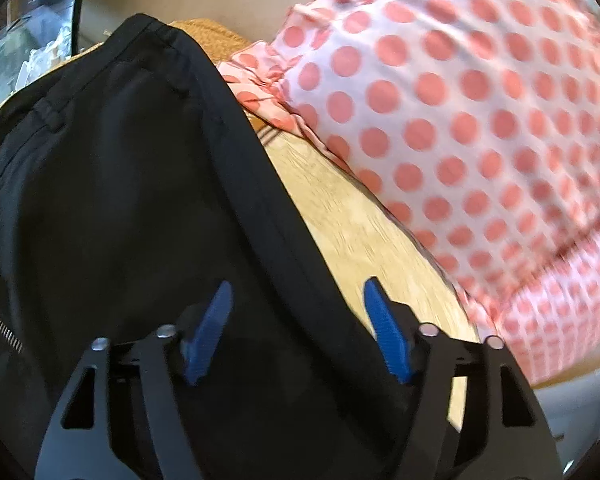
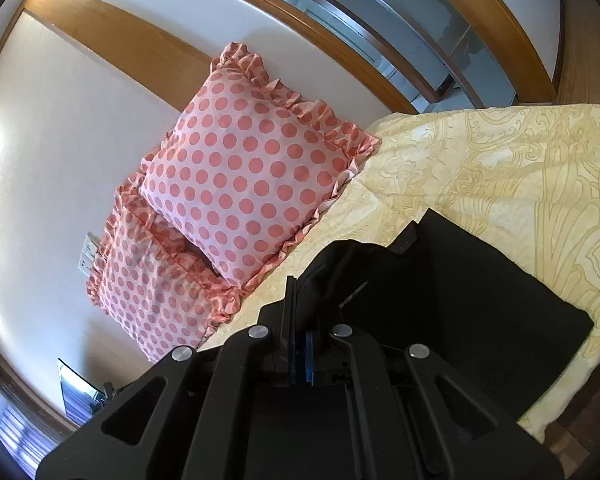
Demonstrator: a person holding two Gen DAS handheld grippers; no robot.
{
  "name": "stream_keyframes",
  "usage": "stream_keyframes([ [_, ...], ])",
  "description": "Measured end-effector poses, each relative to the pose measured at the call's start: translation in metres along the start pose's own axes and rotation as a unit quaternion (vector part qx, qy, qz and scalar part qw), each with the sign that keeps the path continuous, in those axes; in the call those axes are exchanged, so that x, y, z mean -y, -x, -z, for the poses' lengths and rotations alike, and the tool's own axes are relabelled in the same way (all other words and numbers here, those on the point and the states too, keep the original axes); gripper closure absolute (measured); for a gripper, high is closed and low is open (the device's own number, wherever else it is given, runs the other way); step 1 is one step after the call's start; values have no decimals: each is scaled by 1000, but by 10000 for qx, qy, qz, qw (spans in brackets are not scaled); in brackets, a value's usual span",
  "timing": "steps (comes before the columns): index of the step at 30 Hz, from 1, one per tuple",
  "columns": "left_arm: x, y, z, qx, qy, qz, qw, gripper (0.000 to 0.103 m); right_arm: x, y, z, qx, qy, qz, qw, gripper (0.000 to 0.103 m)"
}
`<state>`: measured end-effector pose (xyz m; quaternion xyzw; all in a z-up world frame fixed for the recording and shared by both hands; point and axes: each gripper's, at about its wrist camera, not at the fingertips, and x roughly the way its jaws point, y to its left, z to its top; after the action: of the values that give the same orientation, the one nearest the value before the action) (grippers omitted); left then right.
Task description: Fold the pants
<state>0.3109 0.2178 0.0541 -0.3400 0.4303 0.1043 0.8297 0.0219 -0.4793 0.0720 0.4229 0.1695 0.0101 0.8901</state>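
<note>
Yellow bedspread, black pants pinched in right tool

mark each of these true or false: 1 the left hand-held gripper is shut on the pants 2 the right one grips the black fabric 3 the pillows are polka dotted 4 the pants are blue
1. False: the left hand-held gripper is open, its blue fingers spread over the black pants.
2. True: the right hand-held gripper is shut on the pants.
3. True: the pillows have pink dots.
4. False: the pants are black.
</note>
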Motion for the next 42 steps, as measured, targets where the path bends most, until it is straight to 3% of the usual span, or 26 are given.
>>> stream_keyframes([
  [2, -7, -12, -8, -94, 157, 38, 9998, 94, 0, -3, 0, -16, 43, 40, 10000, 100],
  [4, -19, -11, -9, -99, 377, 153, 9991, 98, -1, -6, -1, -35, 120, 70, 9999, 100],
  [8, -17, 48, 7, 501, -118, 269, 9983, 98, 0, -3, -3, 108, 192, 147, 9996, 100],
  [12, -52, 158, 73, 1410, -443, 809, 9857, 98, 12, 10, -6, 295, 167, 277, 9990, 100],
  [14, -81, 189, 114, 1562, -335, 828, 9837, 96, 22, 15, -4, 336, 79, 375, 9987, 100],
  [17, -120, 192, 168, 1386, -128, 565, 9887, 96, 33, 17, 0, 314, -49, 514, 9982, 100],
  [19, -147, 178, 201, 1039, 77, 380, 9938, 96, 38, 14, 3, 251, -146, 566, 9980, 100],
  [21, -166, 171, 217, 884, 347, 434, 9945, 97, 44, 12, 6, 173, -285, 564, 9978, 100],
  [22, -170, 174, 222, 1003, 359, 511, 9930, 97, 47, 11, 7, 147, -356, 566, 9977, 100],
  [26, -154, 184, 225, 1291, -5, 277, 9912, 92, 54, 10, 6, 37, -535, 642, 9965, 100],
  [28, -146, 188, 223, 1338, -174, 217, 9906, 92, 52, 21, 3, 207, -583, 484, 9969, 100],
  [30, -148, 191, 224, 1283, -178, 263, 9912, 87, 47, 30, 2, 244, -381, 898, 9949, 100],
  [32, -150, 188, 227, 1225, -124, 274, 9920, 87, 59, 27, 7, -12, -563, 1140, 9919, 100],
  [37, -160, 185, 230, 1109, 4, 311, 9933, 86, 78, 29, 19, -87, -854, 1136, 9898, 100],
  [42, -153, 189, 240, 1363, -287, 136, 9902, 93, 71, 37, 18, 80, -763, 1050, 9915, 100],
])
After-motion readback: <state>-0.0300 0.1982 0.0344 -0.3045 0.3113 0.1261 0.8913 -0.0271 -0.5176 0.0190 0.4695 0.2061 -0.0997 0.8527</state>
